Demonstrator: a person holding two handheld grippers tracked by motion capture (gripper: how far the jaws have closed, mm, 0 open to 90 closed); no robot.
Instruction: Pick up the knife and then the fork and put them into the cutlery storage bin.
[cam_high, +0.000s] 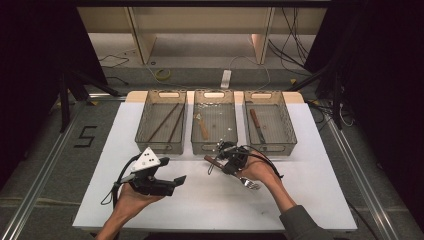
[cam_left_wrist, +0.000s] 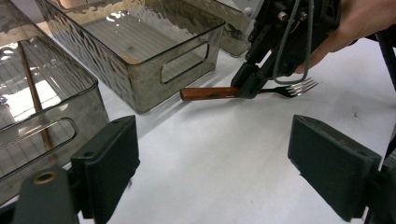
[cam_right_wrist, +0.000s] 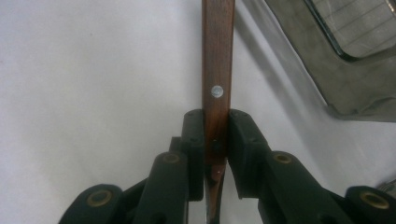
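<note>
White tabletop (cam_high: 310, 170) carried three bins; right gripper (cam_right_wrist: 215, 140) stood clamped on the fork (cam_left_wrist: 243, 91); left gripper (cam_left_wrist: 212, 163) gaped empty; a shallow pinch could let the fork swivel and slip.

White tabletop (cam_high: 310, 190): three clear bins (cam_high: 214, 122) set side by side along far edge. Near half left bare; none placed at corners.

Only readable thing I'm seeing is a big black number 5 (cam_high: 85, 136) taped on the grey floor (cam_high: 40, 165), left side of the frame in the high view, beside the worktop (cam_high: 200, 200).
</note>
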